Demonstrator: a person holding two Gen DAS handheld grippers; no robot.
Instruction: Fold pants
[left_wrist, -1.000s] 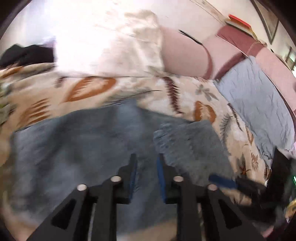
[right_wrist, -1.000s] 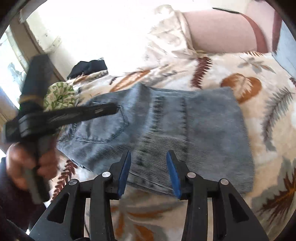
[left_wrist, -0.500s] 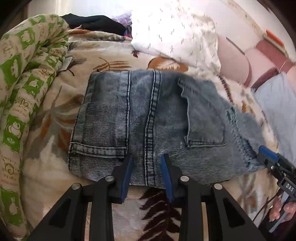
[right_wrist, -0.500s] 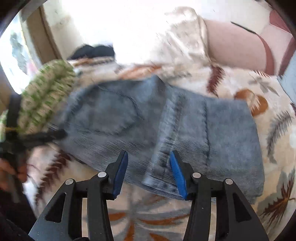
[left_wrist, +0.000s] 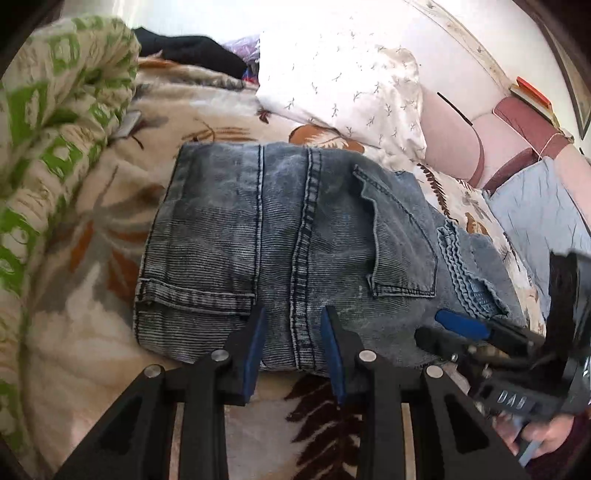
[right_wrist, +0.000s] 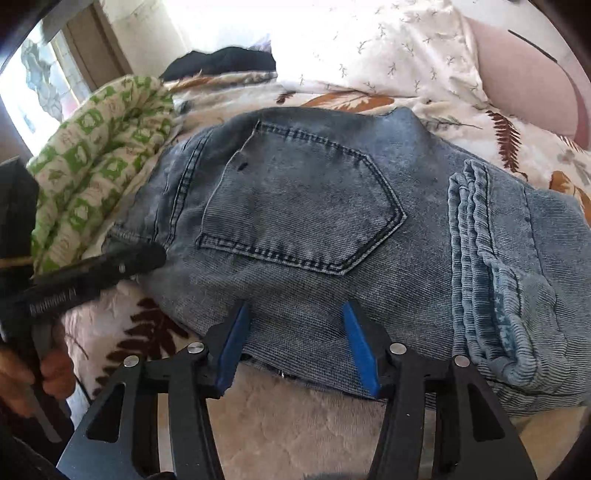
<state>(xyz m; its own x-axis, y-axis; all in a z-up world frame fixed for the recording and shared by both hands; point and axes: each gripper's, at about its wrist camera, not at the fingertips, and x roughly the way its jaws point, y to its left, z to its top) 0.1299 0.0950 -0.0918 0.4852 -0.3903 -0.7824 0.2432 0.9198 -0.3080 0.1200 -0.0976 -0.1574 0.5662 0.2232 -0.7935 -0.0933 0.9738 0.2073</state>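
Folded pants (left_wrist: 295, 236) lay just ahead of both claws; left gripper (left_wrist: 293, 347) and right gripper (right_wrist: 295, 343) stood released, grasping nothing.

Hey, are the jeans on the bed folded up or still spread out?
Folded. The jeans lie as a compact rectangle on the bed, back pocket facing up, with stacked layer edges showing at one end.

Left claw (left_wrist: 293, 347) has swung from far over the jeans (left_wrist: 280, 243) back to their near edge, blue pads wider apart. Right claw (right_wrist: 295, 347) has closed in on the near edge by the back pocket (right_wrist: 306, 206), also wider open. Both views, blurred earlier, are now sharp.
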